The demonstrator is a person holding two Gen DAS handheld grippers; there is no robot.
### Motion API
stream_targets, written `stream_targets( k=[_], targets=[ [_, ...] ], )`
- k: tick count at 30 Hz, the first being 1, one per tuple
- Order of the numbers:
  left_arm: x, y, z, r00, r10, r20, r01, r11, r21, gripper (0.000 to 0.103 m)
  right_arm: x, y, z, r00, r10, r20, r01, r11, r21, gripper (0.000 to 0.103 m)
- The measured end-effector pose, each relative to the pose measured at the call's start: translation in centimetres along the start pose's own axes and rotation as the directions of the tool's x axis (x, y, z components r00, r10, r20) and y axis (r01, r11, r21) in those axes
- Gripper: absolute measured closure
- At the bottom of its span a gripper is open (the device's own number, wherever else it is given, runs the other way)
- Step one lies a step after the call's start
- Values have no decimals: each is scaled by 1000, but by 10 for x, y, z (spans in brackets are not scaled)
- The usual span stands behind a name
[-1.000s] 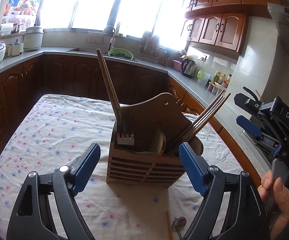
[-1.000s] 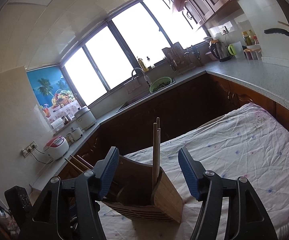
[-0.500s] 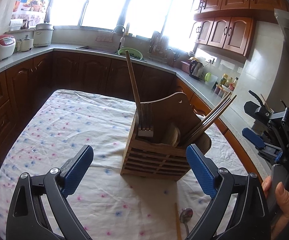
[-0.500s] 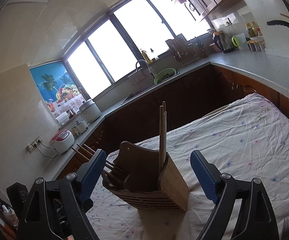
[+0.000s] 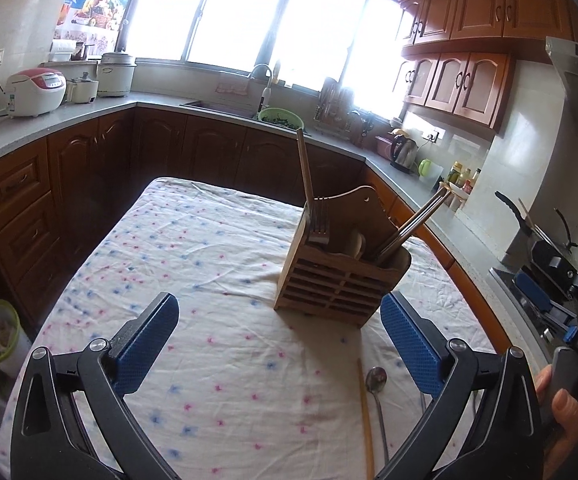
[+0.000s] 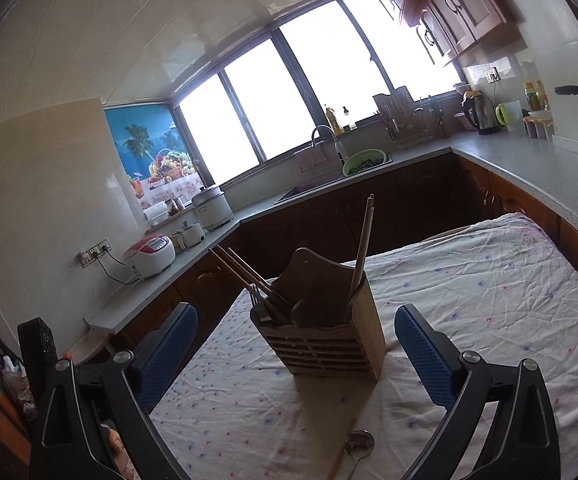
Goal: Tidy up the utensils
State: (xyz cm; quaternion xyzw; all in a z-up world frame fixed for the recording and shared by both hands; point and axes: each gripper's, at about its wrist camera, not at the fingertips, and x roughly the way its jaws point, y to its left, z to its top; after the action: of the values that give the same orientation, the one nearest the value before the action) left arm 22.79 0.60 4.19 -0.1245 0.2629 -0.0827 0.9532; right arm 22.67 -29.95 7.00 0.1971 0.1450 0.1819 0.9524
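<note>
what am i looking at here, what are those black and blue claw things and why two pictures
No robot here: a person holds a two-finger gripper in each hand, with a wide-angle camera on each looking forward along its fingers. One picture is from the left gripper, one from the right gripper. Both have just been opening and hold nothing. On the flowered tablecloth a wooden utensil holder stands with a fork and chopsticks inside. A spoon and a loose chopstick lie in front of it.
</note>
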Motion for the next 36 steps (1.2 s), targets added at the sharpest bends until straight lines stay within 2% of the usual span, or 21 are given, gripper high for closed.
stream_targets(
  k=[9,15,22,28,32,36],
  targets=[
    [-50,6,-17,1000,24,0,-24,1000,-12,0,-59,29,-27,998,-30,59,37,992,-123,0],
    [-77,-1,-40,999,44,15,-44,998,33,0,-93,50,-50,987,-52,154,81,978,-191,0],
    [-109,-5,-64,993,78,86,-84,995,60,0,-104,64,-78,990,-68,121,95,967,-235,0],
    [-132,-12,-88,976,118,182,-143,981,129,0,-114,62,-107,987,-116,111,140,959,-245,0],
    [-148,-22,-90,967,101,234,-141,977,161,0,-126,64,-102,985,-117,130,146,958,-246,0],
    [-154,-29,-99,962,111,251,-162,968,193,0,-138,70,-99,978,-125,168,166,951,-260,0]
  ],
)
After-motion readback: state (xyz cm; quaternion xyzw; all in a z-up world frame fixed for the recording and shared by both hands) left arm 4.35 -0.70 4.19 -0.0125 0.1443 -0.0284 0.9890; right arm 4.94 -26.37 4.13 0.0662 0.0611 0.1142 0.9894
